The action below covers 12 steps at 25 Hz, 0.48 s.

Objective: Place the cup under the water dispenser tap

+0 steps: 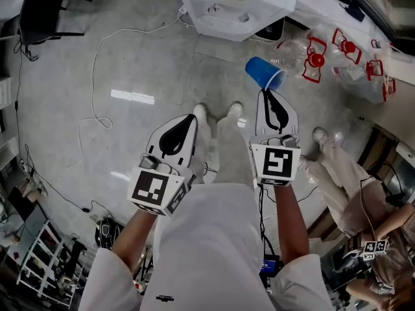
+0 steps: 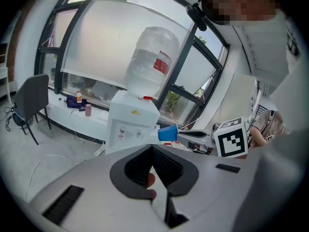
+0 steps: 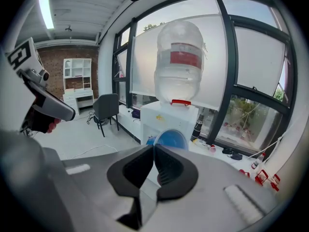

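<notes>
In the head view a blue cup (image 1: 264, 73) lies on its side in the air, with my right gripper (image 1: 266, 93) shut on its rim. From the right gripper view the cup's open mouth (image 3: 170, 140) sits just past the shut jaws (image 3: 154, 146). The white water dispenser (image 1: 237, 5) stands ahead on the floor with a large clear bottle (image 3: 179, 64) on top. Its taps (image 2: 126, 132) show in the left gripper view, well apart from the cup (image 2: 167, 133). My left gripper (image 1: 192, 118) hangs lower left, shut and holding nothing.
Several empty water bottles (image 1: 324, 57) with red handles lie right of the dispenser. A black chair (image 1: 42, 8) stands at the far left, and a white cable (image 1: 97, 63) loops over the grey floor. Another person (image 1: 363, 193) crouches at the right.
</notes>
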Each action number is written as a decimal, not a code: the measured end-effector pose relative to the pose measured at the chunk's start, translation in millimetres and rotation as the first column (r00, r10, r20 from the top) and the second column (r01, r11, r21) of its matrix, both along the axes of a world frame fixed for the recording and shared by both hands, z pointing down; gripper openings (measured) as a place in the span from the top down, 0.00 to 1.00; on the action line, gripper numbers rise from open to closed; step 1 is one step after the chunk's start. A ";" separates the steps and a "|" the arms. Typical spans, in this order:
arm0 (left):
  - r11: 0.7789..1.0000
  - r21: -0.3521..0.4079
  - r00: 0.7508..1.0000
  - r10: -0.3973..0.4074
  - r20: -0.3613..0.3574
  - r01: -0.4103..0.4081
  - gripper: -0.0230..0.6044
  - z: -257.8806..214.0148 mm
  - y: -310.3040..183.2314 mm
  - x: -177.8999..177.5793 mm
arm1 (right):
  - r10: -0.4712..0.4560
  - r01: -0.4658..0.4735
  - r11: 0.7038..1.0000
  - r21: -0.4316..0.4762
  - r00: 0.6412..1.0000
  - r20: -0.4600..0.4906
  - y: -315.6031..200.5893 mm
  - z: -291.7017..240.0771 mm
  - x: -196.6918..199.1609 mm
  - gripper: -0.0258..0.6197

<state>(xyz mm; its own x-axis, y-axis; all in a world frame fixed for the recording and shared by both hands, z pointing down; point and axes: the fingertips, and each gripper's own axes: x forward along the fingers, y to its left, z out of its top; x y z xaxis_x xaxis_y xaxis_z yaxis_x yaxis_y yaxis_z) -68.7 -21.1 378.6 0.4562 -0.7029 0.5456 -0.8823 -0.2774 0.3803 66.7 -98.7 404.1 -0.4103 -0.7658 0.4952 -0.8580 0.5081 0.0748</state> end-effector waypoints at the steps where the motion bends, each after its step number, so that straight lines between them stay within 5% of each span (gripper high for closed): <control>1: 1.000 -0.002 1.000 0.006 0.004 -0.006 0.95 5.1 -1.1 1.4 | 0.002 -0.002 1.000 -0.007 1.000 0.002 -2.3 7.5 0.4 0.92; 12: 0.999 -0.010 0.999 0.037 0.039 -0.037 0.95 62.0 -20.2 13.7 | -0.014 0.014 1.000 -0.023 1.000 -0.021 -39.4 76.9 5.6 0.93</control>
